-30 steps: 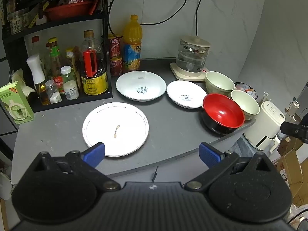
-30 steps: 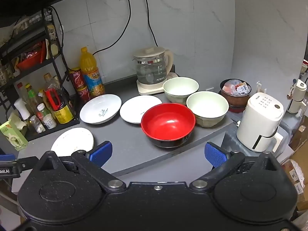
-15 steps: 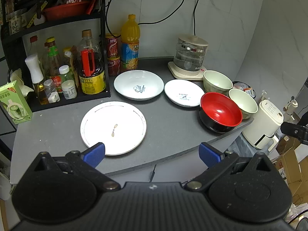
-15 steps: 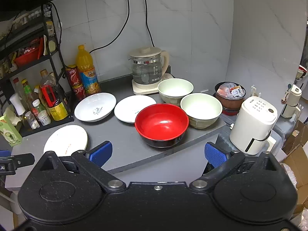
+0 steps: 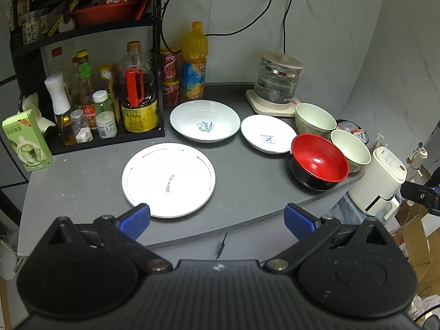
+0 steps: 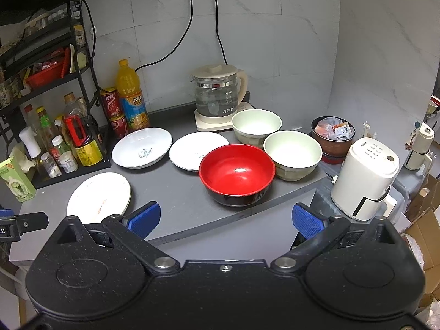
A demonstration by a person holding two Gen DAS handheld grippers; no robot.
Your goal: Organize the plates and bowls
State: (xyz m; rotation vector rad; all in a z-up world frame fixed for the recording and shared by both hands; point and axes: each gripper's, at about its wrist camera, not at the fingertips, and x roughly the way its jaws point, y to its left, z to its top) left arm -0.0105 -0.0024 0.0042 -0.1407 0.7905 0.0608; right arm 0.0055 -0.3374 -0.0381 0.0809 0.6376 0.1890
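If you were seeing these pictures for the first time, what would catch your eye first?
The red bowl stands out, glossy red inside and black outside, near the front edge of the grey counter. Two cream bowls sit right behind it, and three white plates spread out to the left. Behind them rise an orange juice bottle and a glass kettle against the wall.

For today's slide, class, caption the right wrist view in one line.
Open right gripper faces a red bowl, two pale bowls and three white plates on a grey counter.

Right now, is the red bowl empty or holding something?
Empty: the red bowl sits upright, and its glossy inside shows only a light glint, with nothing stacked in it.
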